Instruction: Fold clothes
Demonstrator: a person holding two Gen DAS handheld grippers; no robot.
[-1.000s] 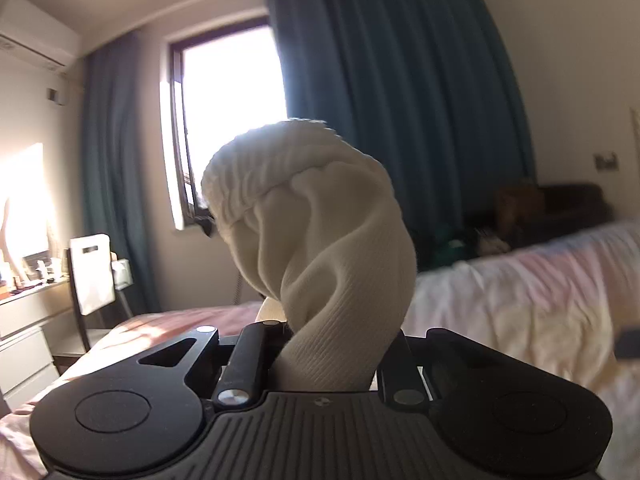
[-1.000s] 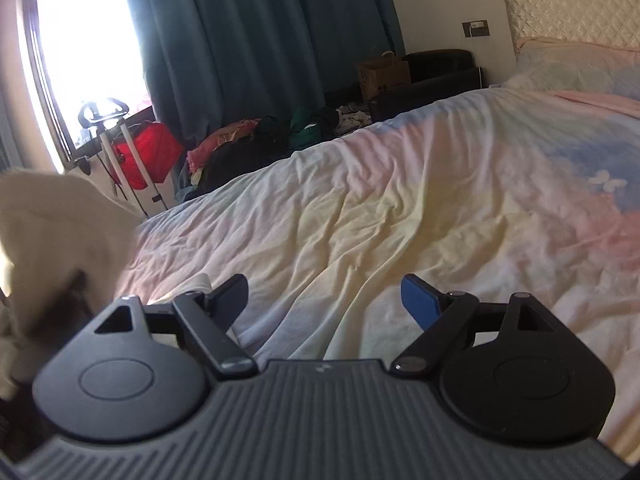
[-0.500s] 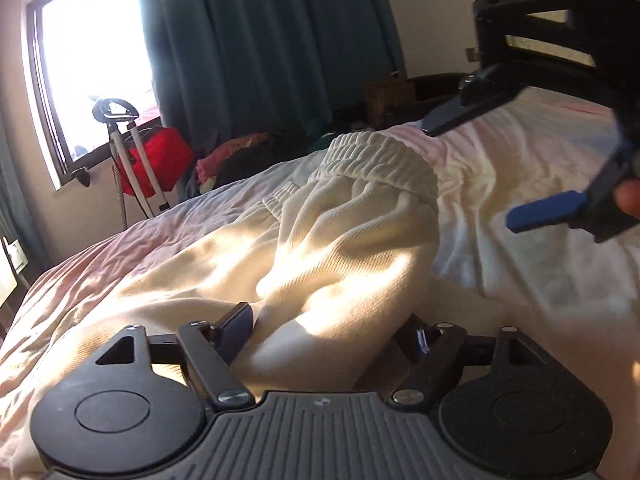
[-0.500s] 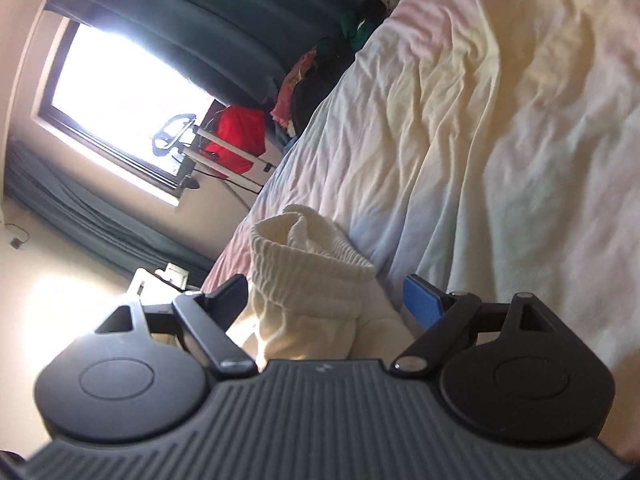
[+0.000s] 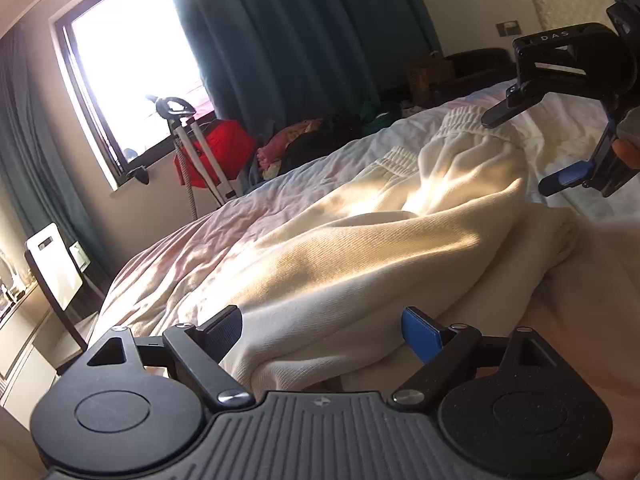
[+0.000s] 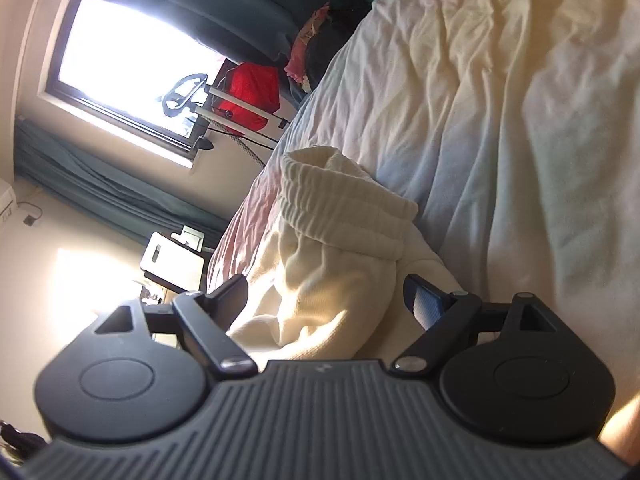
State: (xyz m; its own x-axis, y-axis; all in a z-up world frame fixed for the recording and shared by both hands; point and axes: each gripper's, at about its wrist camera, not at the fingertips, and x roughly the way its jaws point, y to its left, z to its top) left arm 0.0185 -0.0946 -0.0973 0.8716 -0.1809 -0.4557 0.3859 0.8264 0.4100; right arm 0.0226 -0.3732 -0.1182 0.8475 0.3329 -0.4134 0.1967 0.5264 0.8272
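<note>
Cream garment (image 5: 360,240) lies crumpled on the bed (image 5: 180,248), unfolded; left claw (image 5: 324,328), just opened, and right claw (image 6: 326,300) gape wide, gripping nothing.

gripper (image 6: 324,300): jaws wide apart
pants (image 6: 340,248): cuff ahead between jaws, not pinched
bed (image 6: 500,100): beyond, right

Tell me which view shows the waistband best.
The right wrist view: the ribbed waistband sits close and near centre, its ridges plain. The left wrist view shows the same waistband small and far off, partly behind the right claw.
</note>
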